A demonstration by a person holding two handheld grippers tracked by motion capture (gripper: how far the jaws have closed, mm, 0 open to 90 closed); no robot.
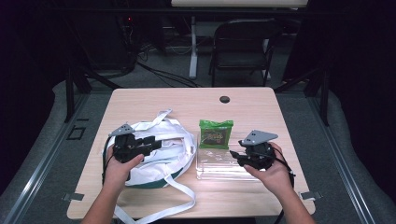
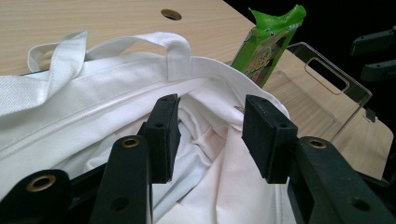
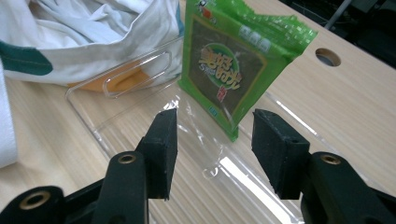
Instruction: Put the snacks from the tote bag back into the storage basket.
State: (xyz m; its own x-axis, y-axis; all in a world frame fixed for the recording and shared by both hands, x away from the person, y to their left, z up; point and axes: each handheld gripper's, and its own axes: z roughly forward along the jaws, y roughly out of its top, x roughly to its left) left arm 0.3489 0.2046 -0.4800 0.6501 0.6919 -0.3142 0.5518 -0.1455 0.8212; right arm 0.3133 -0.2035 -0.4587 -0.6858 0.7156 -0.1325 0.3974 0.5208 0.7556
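The left tongs (image 1: 148, 143) stood open over the mouth of the white bag (image 1: 175, 140), gripping nothing. The right tongs (image 1: 233, 157) were open too, above the clear tray (image 1: 219, 170). Farther on the desk (image 1: 187, 100), the green packet (image 1: 215, 134) leaned in the tray.

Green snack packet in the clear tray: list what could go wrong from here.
1. The green snack packet stands tilted in the clear tray; the open right gripper could tip it flat before its jaws close.
2. The tray looks light and slick; a push may slide it across the table.
3. The white bag is soft, and the left gripper has its jaws open at the bag's mouth, so the opening may sag.
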